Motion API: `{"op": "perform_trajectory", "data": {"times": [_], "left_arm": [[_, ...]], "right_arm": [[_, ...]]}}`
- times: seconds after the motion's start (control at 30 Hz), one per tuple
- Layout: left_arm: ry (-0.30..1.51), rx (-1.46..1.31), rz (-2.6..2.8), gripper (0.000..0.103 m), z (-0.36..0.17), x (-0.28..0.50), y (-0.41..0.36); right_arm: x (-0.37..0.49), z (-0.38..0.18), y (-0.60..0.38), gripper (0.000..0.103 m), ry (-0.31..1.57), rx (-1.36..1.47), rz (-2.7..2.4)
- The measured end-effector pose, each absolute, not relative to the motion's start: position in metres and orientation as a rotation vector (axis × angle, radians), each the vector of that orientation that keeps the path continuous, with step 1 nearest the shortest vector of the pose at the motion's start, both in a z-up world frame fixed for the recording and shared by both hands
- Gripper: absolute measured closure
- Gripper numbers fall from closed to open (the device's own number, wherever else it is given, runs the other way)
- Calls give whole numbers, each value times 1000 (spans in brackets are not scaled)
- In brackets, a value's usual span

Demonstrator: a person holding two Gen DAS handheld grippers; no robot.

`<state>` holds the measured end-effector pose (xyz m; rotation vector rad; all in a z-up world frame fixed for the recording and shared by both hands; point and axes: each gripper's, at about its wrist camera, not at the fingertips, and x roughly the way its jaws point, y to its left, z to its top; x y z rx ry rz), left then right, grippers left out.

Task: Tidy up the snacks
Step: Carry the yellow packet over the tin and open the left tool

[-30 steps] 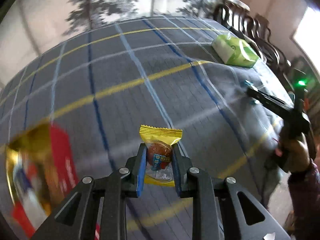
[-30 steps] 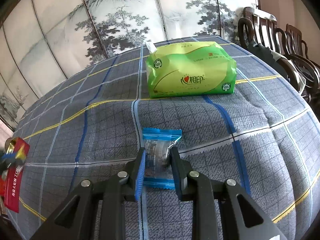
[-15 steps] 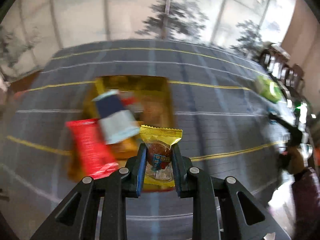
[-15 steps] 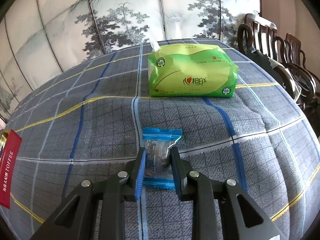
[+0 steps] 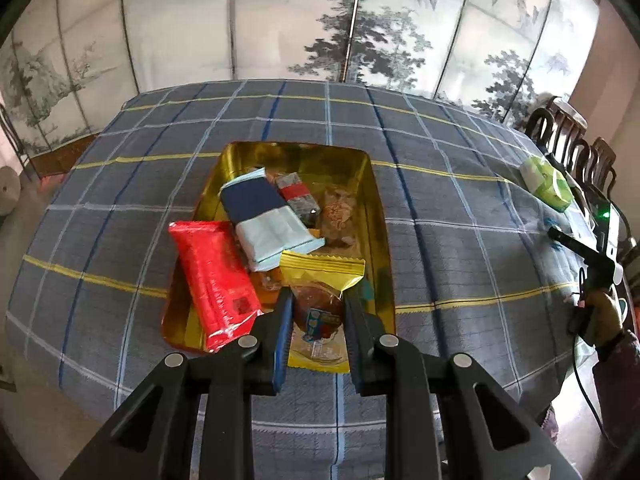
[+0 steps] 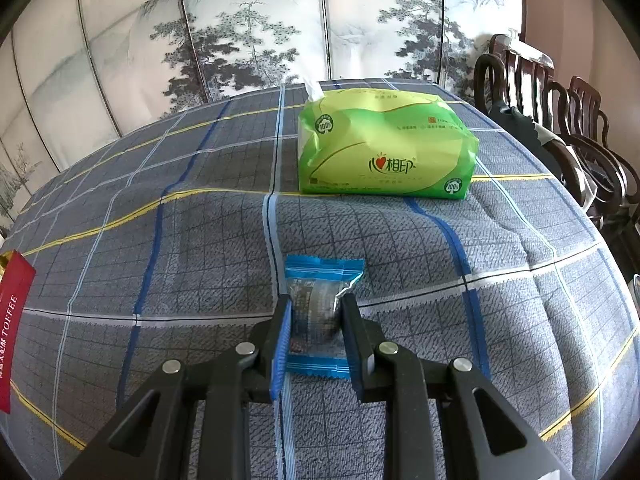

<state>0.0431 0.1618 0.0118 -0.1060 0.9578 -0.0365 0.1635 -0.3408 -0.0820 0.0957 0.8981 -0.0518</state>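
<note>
My left gripper (image 5: 318,312) is shut on a yellow snack packet (image 5: 320,280) with a brown cake inside, held over the near end of a gold tin tray (image 5: 376,208). The tray holds a red packet (image 5: 216,272), a blue-and-white packet (image 5: 264,216), a small red-and-grey packet (image 5: 298,196) and other snacks. My right gripper (image 6: 316,312) is shut on a blue-edged clear snack packet (image 6: 320,280), just above the plaid cloth. In the left wrist view the right gripper (image 5: 576,246) shows far right, held by a hand (image 5: 604,316).
A green tissue pack (image 6: 384,152) lies beyond the right gripper on the grey plaid tablecloth (image 6: 160,248); the tissue pack (image 5: 548,184) also shows at the table's far right. A red toffee packet (image 6: 12,320) sits at the left edge. Dark wooden chairs (image 6: 560,112) line the right side.
The left gripper has swung left with the yellow packet, from bare cloth to over the gold tray. The right gripper has stayed in place, still gripping the blue packet.
</note>
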Motion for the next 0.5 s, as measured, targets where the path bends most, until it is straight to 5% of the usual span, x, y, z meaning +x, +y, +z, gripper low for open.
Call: {"op": "perform_trajectory", "data": {"times": [0.5], "left_arm": [[963, -55, -30, 82, -6, 57, 149]], "right_arm": [[163, -82, -341, 79, 898, 95, -53]]}}
